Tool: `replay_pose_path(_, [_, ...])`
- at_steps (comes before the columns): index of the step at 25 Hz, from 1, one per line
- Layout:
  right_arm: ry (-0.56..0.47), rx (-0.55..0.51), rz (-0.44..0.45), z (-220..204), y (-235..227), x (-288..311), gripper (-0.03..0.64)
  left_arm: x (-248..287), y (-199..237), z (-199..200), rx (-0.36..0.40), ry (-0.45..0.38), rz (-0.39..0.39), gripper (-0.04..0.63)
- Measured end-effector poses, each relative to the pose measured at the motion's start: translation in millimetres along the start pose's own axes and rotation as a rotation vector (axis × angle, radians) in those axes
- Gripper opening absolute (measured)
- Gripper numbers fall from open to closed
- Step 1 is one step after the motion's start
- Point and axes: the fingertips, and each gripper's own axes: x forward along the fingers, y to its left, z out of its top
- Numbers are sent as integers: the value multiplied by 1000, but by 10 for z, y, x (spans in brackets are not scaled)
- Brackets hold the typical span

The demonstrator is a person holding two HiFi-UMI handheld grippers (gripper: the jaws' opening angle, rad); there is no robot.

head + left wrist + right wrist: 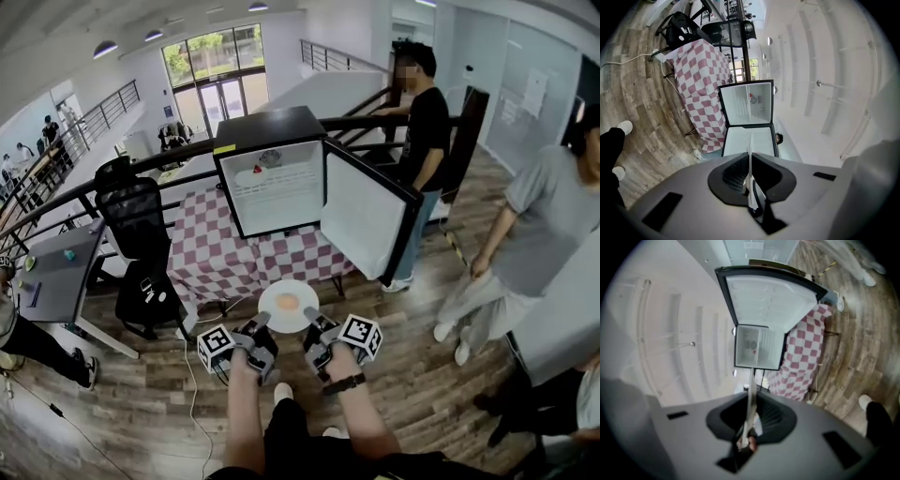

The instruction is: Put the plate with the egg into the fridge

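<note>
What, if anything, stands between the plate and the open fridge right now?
Nothing visible does. The plate, clamped at its rim by the left gripper and the right gripper, faces the fridge across open floor. The door stands swung out to the right, off the path.

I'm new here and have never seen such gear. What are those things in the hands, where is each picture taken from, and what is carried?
No robot: a person holds a two-jaw gripper in each hand. One picture comes from a camera on the person's head, looking down; the other two from cameras riding on the grippers, looking along their jaws. The left gripper and right gripper each clamp a rim of a white plate with an egg on it; in the gripper views the plate shows edge-on as a thin line. Ahead, a small fridge stands open on a cloth-covered table.
</note>
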Motion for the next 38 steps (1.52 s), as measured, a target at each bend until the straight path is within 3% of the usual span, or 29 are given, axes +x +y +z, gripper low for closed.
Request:
replay_pose_path(7, [-58, 10, -30, 521, -2, 742, 41, 787, -51, 645, 14, 63, -18, 35])
replay_pose_path(10, [-74, -37, -33, 707, 121, 1102, 40, 1114, -177, 984, 35, 80, -44, 35])
replay_pose_path(12, [-86, -83, -18, 824, 200, 1316, 41, 1266, -237, 1151, 24, 85, -45, 35])
replay_pose_path(17, [-146, -45, -39, 987, 259, 1670, 41, 1566, -310, 1491, 31, 122, -46, 34])
replay_pose_path(21, [-163, -91, -49, 1068, 293, 1964, 41, 1712, -376, 1751, 54, 145, -49, 34])
replay_pose_path(26, [-207, -101, -48, 1068, 183, 2185, 41, 1799, -298, 1948, 66, 165, -32, 34])
replay_pose_path(31, [-220, -170, -31, 1104, 160, 2230, 41, 1877, -196, 1999, 5, 189, -46, 34])
replay_pose_path(34, [-219, -228, -35, 1178, 142, 2335, 41, 1982, -184, 2054, 19, 195, -35, 34])
replay_pose_path(38, [-213, -223, 19, 1378, 172, 2557, 41, 2200, -247, 2205, 35, 180, -65, 34])
